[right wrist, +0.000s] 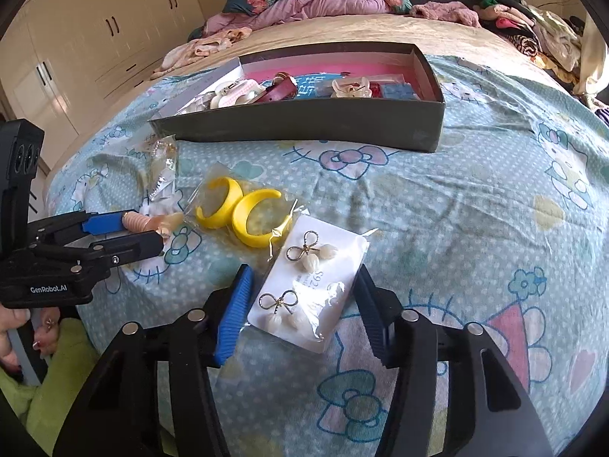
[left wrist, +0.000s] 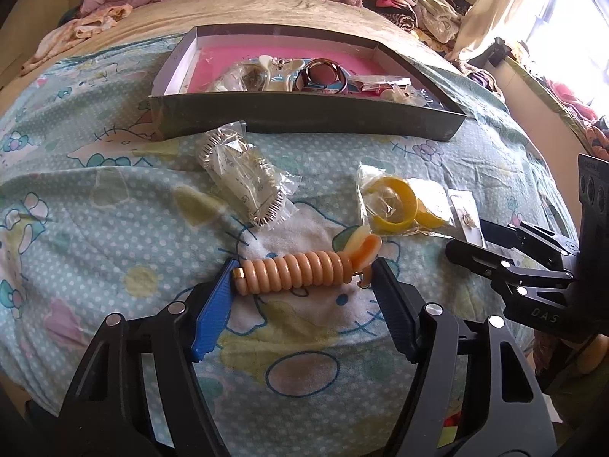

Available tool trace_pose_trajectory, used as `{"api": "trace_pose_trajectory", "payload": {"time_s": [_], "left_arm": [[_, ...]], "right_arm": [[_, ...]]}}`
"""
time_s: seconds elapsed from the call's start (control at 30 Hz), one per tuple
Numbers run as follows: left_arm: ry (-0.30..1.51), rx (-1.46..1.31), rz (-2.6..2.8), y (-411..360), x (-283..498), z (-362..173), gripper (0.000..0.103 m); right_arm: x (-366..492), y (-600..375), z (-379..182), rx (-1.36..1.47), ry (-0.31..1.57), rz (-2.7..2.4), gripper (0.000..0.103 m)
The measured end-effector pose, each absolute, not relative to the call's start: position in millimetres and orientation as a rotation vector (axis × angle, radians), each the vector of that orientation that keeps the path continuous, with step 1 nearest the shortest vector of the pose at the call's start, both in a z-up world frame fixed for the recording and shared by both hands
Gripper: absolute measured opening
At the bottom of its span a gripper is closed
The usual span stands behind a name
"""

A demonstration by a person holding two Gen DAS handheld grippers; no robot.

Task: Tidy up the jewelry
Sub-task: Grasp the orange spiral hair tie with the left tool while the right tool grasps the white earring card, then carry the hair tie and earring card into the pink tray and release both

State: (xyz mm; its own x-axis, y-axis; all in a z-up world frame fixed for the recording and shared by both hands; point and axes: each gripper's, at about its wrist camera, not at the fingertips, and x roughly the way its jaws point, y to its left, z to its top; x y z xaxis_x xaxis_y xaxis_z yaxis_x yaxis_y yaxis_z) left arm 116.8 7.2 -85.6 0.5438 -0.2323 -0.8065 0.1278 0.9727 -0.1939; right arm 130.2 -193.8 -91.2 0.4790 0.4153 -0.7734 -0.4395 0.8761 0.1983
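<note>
Flanking a peach coiled hair tie [left wrist: 300,272], the left gripper [left wrist: 304,285] is seen with its pads touching both ends, so it is judged clenched on it lengthwise. A carded pair of bow earrings [right wrist: 308,289] in a clear sleeve is bracketed by the right gripper [right wrist: 304,304], its pads at the card's edges; whether they press cannot be told. Just beyond the right fingertips, bagged yellow hoop earrings [right wrist: 243,217] are found; farther ahead, the open box [right wrist: 304,125] waits on the bedsheet [right wrist: 456,209]. The springy coil could be buckled and squirted out, and the slick sleeve could be slipped or bent by an edge pinch.
</note>
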Motion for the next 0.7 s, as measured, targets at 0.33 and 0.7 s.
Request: {"api": "trace_pose_trajectory", "payload": {"time_s": [0.33,0.7], "left_arm": [[0.889,-0.123,-0.228,11.1,102.1,-58.6,0.062],[0.809,-0.152,-0.198,30.7,108.8,-29.9,0.062]], "right_arm": [[123.7,-218.2,-63.5,0.0,0.874,0.524,0.049],[133.1,-215.6,-29.9,0.015,0.784,0.548,0.049]]}}
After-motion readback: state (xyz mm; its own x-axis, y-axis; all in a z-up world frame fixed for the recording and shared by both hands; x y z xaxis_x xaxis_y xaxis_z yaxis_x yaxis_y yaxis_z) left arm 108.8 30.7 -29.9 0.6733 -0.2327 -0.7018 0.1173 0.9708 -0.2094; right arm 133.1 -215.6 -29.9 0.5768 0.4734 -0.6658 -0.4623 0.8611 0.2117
